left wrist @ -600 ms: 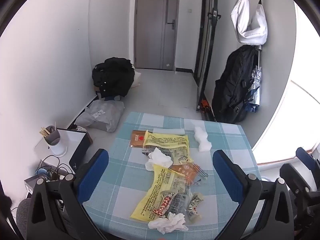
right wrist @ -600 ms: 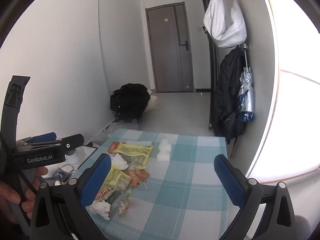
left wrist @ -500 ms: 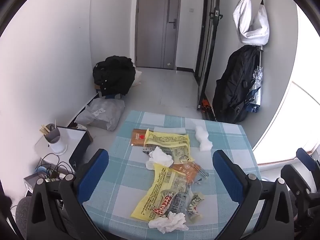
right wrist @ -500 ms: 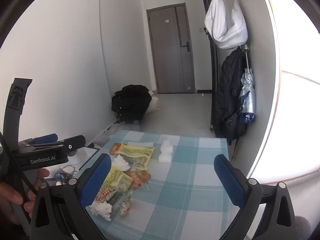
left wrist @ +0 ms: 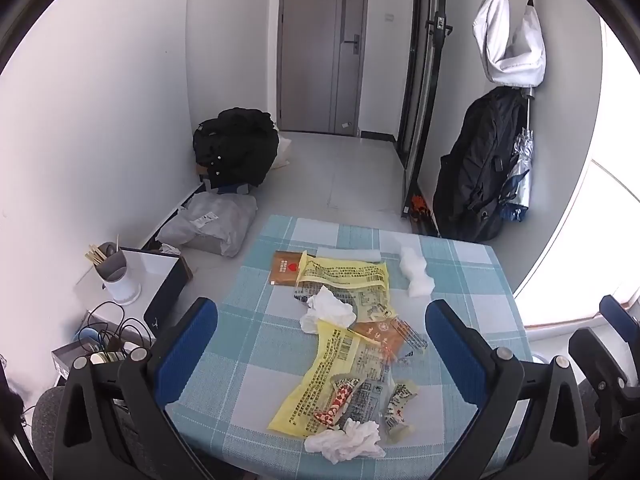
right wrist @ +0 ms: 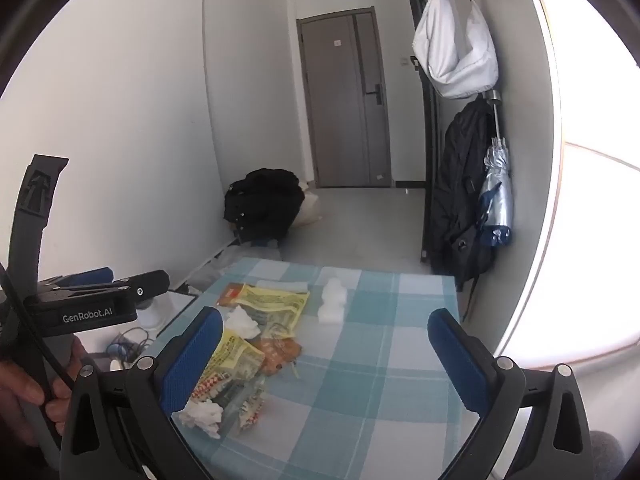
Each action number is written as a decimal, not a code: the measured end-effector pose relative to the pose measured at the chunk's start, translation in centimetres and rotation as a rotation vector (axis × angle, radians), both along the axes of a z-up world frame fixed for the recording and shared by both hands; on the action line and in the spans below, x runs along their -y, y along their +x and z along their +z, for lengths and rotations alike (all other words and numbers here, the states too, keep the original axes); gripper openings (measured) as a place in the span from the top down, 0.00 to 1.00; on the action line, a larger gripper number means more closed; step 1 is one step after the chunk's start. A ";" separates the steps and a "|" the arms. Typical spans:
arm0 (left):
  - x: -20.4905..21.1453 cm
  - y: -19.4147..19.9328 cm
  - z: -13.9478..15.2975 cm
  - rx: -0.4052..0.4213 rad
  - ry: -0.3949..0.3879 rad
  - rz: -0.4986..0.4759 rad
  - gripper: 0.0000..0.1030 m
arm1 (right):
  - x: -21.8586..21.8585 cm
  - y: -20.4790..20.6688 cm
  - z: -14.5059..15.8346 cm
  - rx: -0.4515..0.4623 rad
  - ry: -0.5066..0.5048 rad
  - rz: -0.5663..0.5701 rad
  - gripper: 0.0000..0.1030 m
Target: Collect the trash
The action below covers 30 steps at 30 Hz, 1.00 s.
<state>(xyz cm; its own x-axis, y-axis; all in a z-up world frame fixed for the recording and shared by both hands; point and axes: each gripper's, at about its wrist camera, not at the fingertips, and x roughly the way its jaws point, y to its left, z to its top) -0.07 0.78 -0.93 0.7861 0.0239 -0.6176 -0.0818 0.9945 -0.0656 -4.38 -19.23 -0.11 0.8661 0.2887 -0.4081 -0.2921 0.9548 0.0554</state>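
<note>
Trash lies scattered on a blue-checked table [left wrist: 248, 360]: two yellow wrappers [left wrist: 344, 280], a brown packet [left wrist: 286, 268], an orange wrapper [left wrist: 384, 334], small snack wrappers [left wrist: 396, 404], and crumpled white tissues [left wrist: 344, 440] [left wrist: 328, 308] [left wrist: 416, 274]. My left gripper [left wrist: 320, 348] hovers open above the near trash, nothing between its blue pads. My right gripper [right wrist: 320, 354] is open too, above the table's right half, with the same trash [right wrist: 272, 300] to its left. The left gripper's body [right wrist: 88, 308] and a hand [right wrist: 20, 396] show at the left of the right wrist view.
A low side table [left wrist: 156, 268] with a cup of sticks [left wrist: 112, 272] and cables [left wrist: 108, 332] stands left of the table. Black bag [left wrist: 236, 148] and grey parcel [left wrist: 212, 224] lie on the floor. A backpack and umbrella [left wrist: 480, 176] hang right. A grey door [left wrist: 316, 48] is behind.
Both views have shifted slightly: the table and trash sit a little lower in frame. Both grippers stay open and nothing on the table has moved.
</note>
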 end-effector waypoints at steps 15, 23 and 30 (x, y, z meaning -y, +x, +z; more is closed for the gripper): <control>0.5 -0.3 -0.2 -0.011 -0.007 -0.029 0.01 | 0.2 -0.4 -0.5 -0.016 -0.006 0.005 0.00; 0.2 -0.3 -0.2 -0.011 -0.011 -0.018 0.01 | 0.3 -0.5 -0.4 -0.014 -0.011 -0.004 0.00; -0.1 -0.4 -0.1 -0.008 -0.013 -0.017 0.01 | 0.7 -0.3 -0.2 -0.022 -0.001 -0.019 0.00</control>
